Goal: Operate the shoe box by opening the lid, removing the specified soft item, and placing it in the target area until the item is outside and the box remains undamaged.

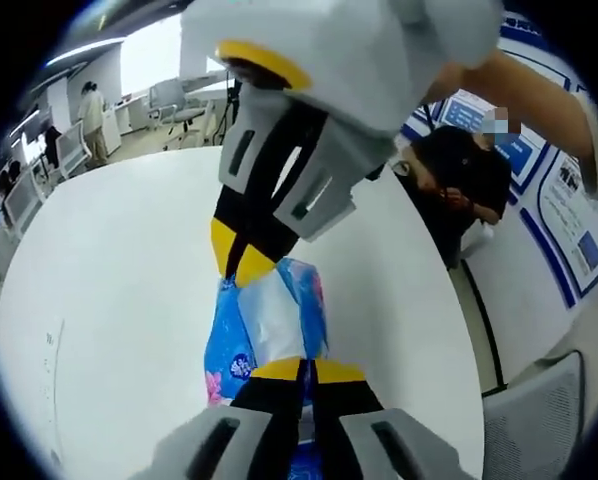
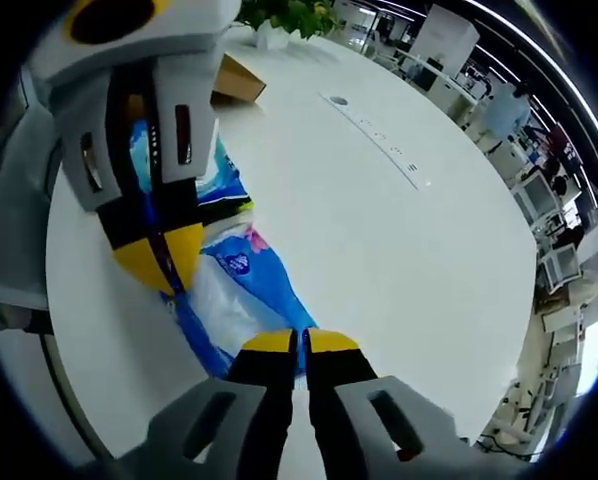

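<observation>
A soft blue tissue pack [image 1: 269, 320] with a white middle and pink flowers is stretched between both grippers over the white table [image 1: 109, 280]. In the left gripper view, my left gripper [image 1: 306, 371] is shut on the pack's near end, and the right gripper [image 1: 241, 256] comes down from the top, shut on its far end. In the right gripper view, the right gripper [image 2: 301, 342] pinches one end of the pack [image 2: 234, 275], while the left gripper [image 2: 159, 262] clamps the other end at upper left. A brown cardboard box [image 2: 237, 78] sits behind on the table [image 2: 379, 250].
A socket strip [image 2: 379, 135] runs across the table's middle and a green plant [image 2: 289, 15] stands at its far edge. A person in black [image 1: 459, 180] sits beyond the table's edge. Office chairs [image 1: 174, 105] and desks stand further off.
</observation>
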A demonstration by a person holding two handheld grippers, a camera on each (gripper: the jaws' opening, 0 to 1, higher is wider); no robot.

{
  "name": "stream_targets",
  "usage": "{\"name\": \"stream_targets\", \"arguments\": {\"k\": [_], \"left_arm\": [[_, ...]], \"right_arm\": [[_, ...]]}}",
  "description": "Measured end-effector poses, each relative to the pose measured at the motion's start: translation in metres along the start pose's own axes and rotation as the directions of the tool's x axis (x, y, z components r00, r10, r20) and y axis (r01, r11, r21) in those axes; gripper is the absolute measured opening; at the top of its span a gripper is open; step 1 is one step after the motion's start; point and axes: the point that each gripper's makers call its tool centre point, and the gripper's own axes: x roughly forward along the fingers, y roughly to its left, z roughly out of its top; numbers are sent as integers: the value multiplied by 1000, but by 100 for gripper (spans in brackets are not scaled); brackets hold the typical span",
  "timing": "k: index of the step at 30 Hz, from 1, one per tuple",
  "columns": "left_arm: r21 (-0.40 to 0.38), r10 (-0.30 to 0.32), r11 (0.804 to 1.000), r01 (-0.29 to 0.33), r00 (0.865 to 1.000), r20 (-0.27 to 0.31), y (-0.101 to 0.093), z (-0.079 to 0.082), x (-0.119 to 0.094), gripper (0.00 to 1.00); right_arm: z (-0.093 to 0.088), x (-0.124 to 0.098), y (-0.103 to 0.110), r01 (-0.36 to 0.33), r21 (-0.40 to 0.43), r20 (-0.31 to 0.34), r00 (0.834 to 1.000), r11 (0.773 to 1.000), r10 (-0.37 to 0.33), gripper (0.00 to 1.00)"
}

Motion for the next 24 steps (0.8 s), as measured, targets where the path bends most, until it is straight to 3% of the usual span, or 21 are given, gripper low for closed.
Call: {"name": "stream_targets", "arguments": {"k": [11,24], "left_arm": [[19,38,999,-38,999,8,0,0,-16,19],[22,106,994,-107,993,51,-3,-5,-58,31]], "right_arm": [[1,-13,3,2,15,9,1000,1000,-3,16],[12,-37,14,8,109,54,998,994,-14,32]]}}
